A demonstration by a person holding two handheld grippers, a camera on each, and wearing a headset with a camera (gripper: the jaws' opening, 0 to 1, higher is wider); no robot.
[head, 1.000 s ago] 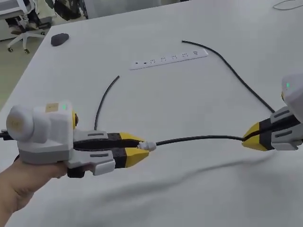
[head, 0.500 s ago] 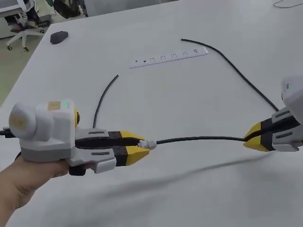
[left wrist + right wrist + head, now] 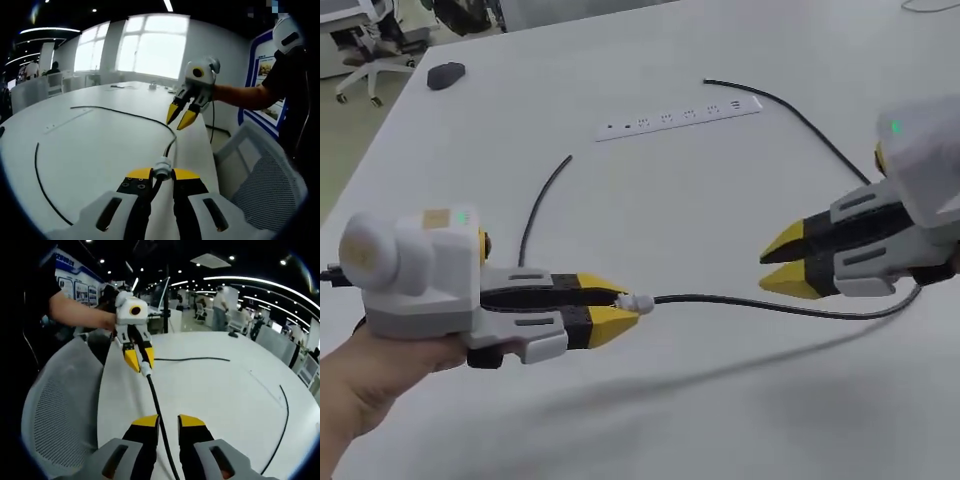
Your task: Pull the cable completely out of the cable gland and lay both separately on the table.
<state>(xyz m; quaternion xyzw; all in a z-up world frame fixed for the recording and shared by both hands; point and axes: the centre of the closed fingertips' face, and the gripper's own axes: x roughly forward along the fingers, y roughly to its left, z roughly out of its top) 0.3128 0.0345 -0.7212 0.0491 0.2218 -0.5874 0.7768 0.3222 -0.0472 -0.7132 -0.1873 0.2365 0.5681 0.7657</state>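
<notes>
Left hand: our left hand [image 3: 370, 385] grips the handle of the left gripper [image 3: 623, 304], nearest us at the lower left of the head view.
Left gripper: its jaws are clamped on the cable gland [image 3: 636, 303], pinched right at the yellow tips and held above the table [image 3: 650, 430].
Cable gland: it is small and white, carried in the air, and the cable [image 3: 740, 302] comes out of its front end. The two are not yet apart.
Cable: it is black and sags from the gland off to the right. It passes under the right gripper [image 3: 772, 266], then curves away over the table.
Right gripper: its jaws are spread wide and hold nothing. In the right gripper view the cable runs through the gap between them unpinched.
Step in hand: we judge this to be the pulling-out step, with the right gripper placed to take hold of the cable.
Next move: we would close the right jaws on the cable near the gland and keep the left clamp firm. We would then draw the two apart along the cable's line and lay each down well apart.
Far table: a short loose cable [image 3: 538, 205] lies beyond the work. Farther off are a power strip [image 3: 680, 119], near the long cable's far end, and a mouse [image 3: 445, 76].
</notes>
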